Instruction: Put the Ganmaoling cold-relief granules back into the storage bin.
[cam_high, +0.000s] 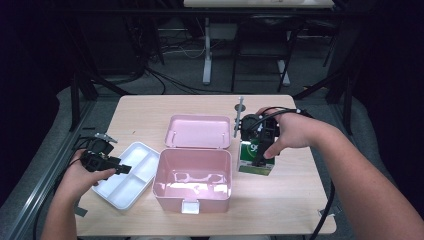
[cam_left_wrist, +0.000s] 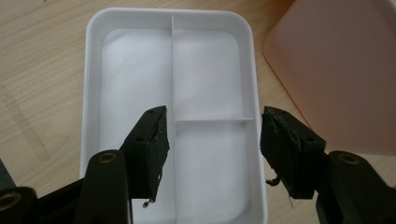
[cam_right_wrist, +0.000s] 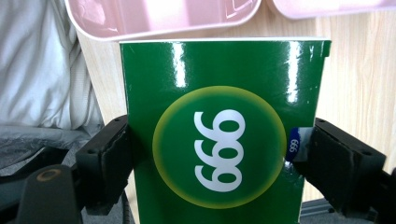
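Observation:
A green carton (cam_high: 248, 161) printed with white digits stands just right of the open pink box (cam_high: 192, 197). My right gripper (cam_high: 261, 155) is shut on it from above. In the right gripper view the jaws press both sides of the carton (cam_right_wrist: 219, 70), with the gripper (cam_right_wrist: 210, 158) centred on it. I cannot tell whether the carton rests on the table. My left gripper (cam_high: 125, 169) hovers over the white divided tray (cam_high: 131, 192). In the left gripper view the gripper (cam_left_wrist: 212, 140) stands open above the empty tray (cam_left_wrist: 93, 93).
The pink box's lid (cam_high: 199, 131) lies flat behind the box. The box's side (cam_left_wrist: 336, 70) sits close to the tray's right edge. Bare wooden tabletop (cam_high: 150, 107) stretches along the back. Dark frames and cables surround the table.

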